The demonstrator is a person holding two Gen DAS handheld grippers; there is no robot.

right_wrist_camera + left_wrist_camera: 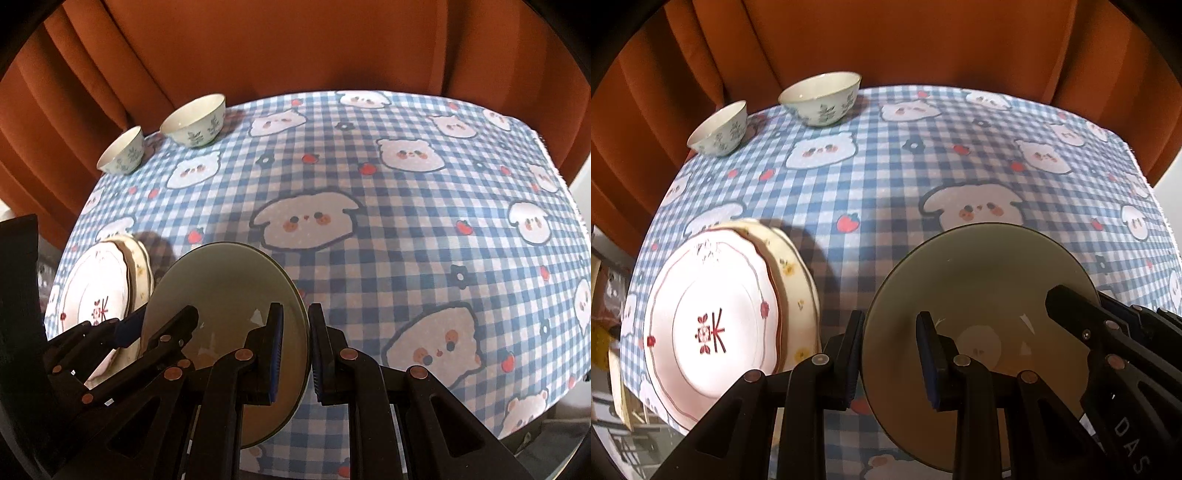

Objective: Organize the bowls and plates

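Checked tablecloth spread ahead of both tongs, mostly bare. Olive bowl carried between them, tilted, apparently clear of the cloth: left gripper pinching its left rim, right gripper clamped on its right rim, one finger inside and one outside in each case. Plate stack just left of the left tongs, pink-rimmed plate on top of a yellow flowered one, so plates look gathered already. Larger patterned bowl and smaller patterned bowl far ahead and to the left, side by side, not nested. Likely left: setting down the olive bowl, then grouping the bowls.
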